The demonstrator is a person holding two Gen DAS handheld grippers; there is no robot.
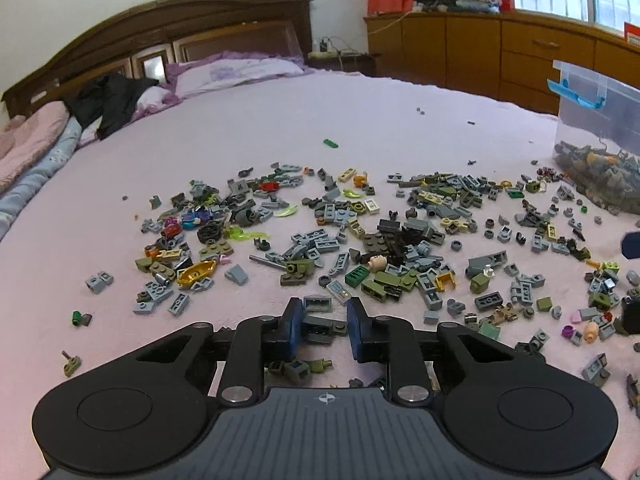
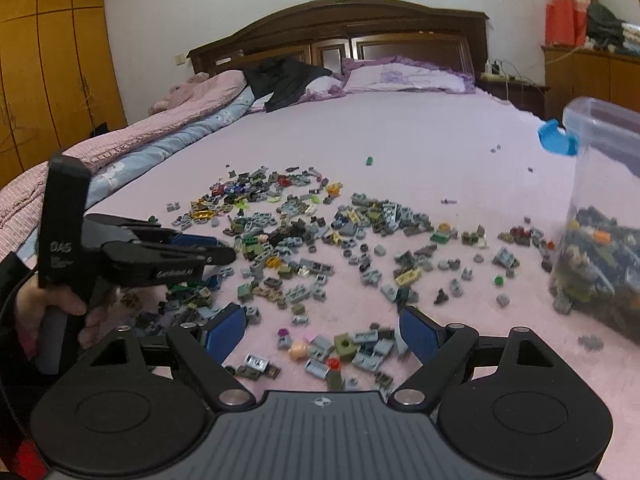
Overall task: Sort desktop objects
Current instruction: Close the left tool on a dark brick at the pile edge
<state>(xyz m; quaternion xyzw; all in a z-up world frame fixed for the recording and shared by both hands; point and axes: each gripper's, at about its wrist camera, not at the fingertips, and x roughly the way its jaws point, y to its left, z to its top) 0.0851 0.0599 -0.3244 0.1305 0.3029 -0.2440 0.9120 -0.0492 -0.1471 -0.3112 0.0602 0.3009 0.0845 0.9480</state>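
Several small toy bricks (image 1: 360, 236), mostly grey, olive and black, lie scattered over a pink bedspread (image 1: 240, 140). In the left wrist view, my left gripper (image 1: 325, 322) sits low at the near edge of the pile. Its blue pads are closed against a dark grey brick (image 1: 320, 329). From the right wrist view, that left gripper (image 2: 218, 250) shows side-on at the left, held by a hand (image 2: 60, 304). My right gripper (image 2: 322, 332) stands wide open just above a small cluster of grey and olive bricks (image 2: 352, 350), touching none.
A clear plastic box (image 1: 600, 152) with a blue latch, partly filled with bricks, stands on the bed at the right (image 2: 600, 240). Pillows and a dark garment (image 1: 112, 100) lie by the wooden headboard. A folded quilt (image 2: 120, 140) runs along the left side.
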